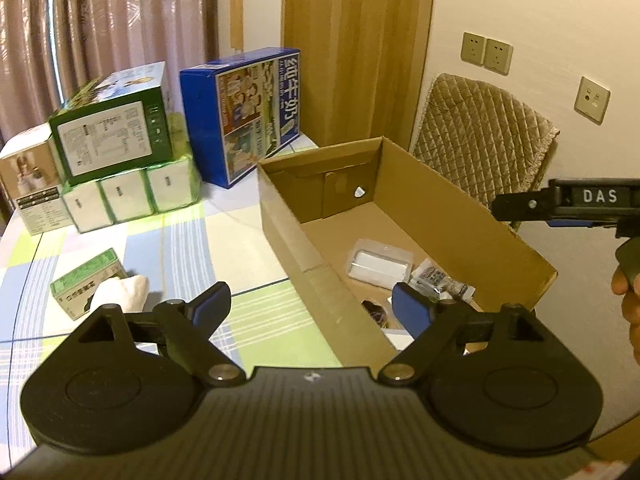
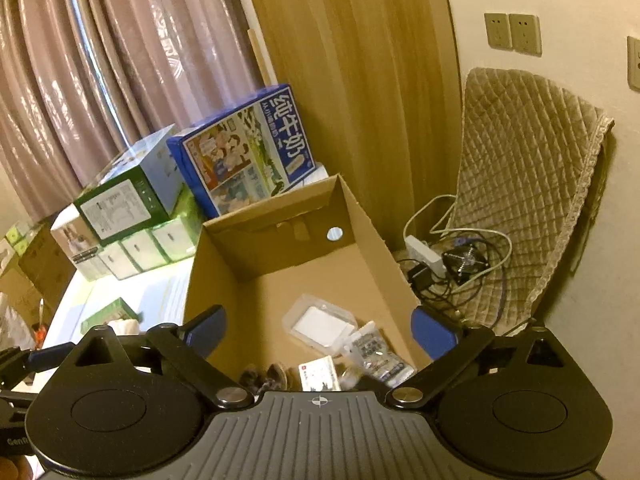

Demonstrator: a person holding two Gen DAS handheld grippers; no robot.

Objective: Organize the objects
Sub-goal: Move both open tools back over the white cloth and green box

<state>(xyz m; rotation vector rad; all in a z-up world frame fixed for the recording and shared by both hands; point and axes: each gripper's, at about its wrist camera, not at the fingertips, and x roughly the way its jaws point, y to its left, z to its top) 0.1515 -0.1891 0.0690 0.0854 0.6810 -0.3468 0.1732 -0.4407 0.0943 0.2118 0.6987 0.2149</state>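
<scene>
Blue-padded fingers of the left gripper (image 1: pixel 310 306) stand spread wide at the bottom of the left wrist view, grasping nothing — one pad over the checked tablecloth (image 1: pixel 224 240), the other over the near end of the open cardboard box (image 1: pixel 332 276). Inside the box, at centre right of the frame, lie a clear plastic case (image 1: pixel 380 266) with a white insert and, just beside it, a printed foil packet (image 1: pixel 438 280). At lower left a small green box (image 1: pixel 86 282) touches a white cloth (image 1: pixel 120 292). Stacked cartons (image 1: pixel 112 136) and a blue milk carton (image 1: pixel 244 116) fill the upper left.

Seen from the right wrist view, the right gripper (image 2: pixel 320 334) is likewise released and empty, hanging over the box; a small card packet (image 2: pixel 320 374) lies at lower centre near the foil packet. A quilted chair cover (image 2: pixel 528 184) sits at right — cables and a power strip (image 2: pixel 426 254) beside it.
</scene>
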